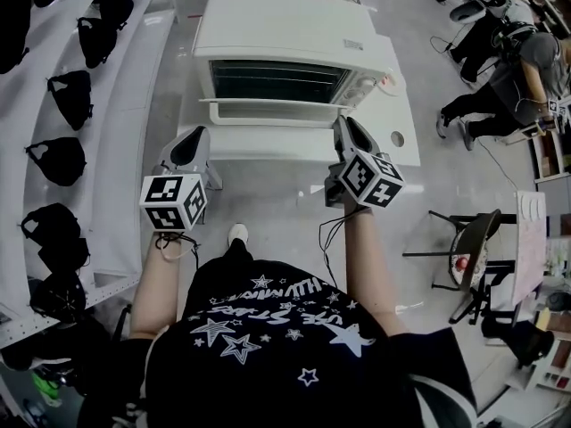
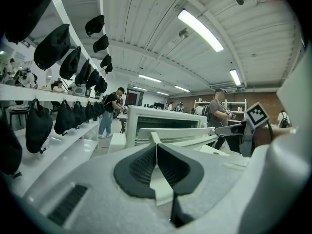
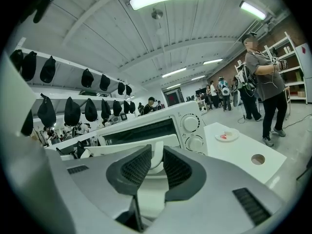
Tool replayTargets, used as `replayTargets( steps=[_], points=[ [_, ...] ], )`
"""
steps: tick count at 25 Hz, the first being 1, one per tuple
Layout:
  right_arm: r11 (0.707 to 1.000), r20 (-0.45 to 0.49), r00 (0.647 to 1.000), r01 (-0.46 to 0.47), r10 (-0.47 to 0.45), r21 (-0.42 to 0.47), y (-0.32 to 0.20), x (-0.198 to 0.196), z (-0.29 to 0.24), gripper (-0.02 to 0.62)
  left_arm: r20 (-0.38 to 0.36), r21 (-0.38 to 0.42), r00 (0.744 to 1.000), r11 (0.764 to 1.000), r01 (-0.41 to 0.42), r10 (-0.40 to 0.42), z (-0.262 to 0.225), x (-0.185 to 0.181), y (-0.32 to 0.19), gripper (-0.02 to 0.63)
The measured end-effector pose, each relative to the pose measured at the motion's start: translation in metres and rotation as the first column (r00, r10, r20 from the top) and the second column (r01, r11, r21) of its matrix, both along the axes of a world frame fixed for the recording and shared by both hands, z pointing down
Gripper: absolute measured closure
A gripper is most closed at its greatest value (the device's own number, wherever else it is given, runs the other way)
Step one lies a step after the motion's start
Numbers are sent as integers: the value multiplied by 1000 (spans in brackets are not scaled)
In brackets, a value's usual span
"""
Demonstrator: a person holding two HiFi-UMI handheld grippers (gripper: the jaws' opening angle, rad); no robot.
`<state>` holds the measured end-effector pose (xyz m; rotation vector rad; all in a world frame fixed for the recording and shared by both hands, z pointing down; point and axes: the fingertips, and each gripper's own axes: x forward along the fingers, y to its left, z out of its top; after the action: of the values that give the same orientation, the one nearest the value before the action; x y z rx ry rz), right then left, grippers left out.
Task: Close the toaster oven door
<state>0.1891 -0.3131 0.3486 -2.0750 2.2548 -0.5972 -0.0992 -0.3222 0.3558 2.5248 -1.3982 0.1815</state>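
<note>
Door lies open toward 6 o'clock, long axis 9-to-3; right gripper jaws clamp its 3 o'clock end; left gripper jaws closed, empty.

White table, toaster oven on it, small saucer alongside

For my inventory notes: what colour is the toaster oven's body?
White. The toaster oven shows best in the head view.

- toaster oven: white, boxy, two knobs on its right side, straight ahead of right gripper.
- toaster oven door: hangs open, near flat, right end between that gripper's jaws.
</note>
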Motion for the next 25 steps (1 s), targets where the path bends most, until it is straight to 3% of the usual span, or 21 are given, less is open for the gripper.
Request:
replayTargets(
  steps=[25],
  points=[
    [1000,17,1000,-25,24,16,-58,9,-31,515,-44,17,998,999,-40,41,-10,8,-63,583]
  ],
)
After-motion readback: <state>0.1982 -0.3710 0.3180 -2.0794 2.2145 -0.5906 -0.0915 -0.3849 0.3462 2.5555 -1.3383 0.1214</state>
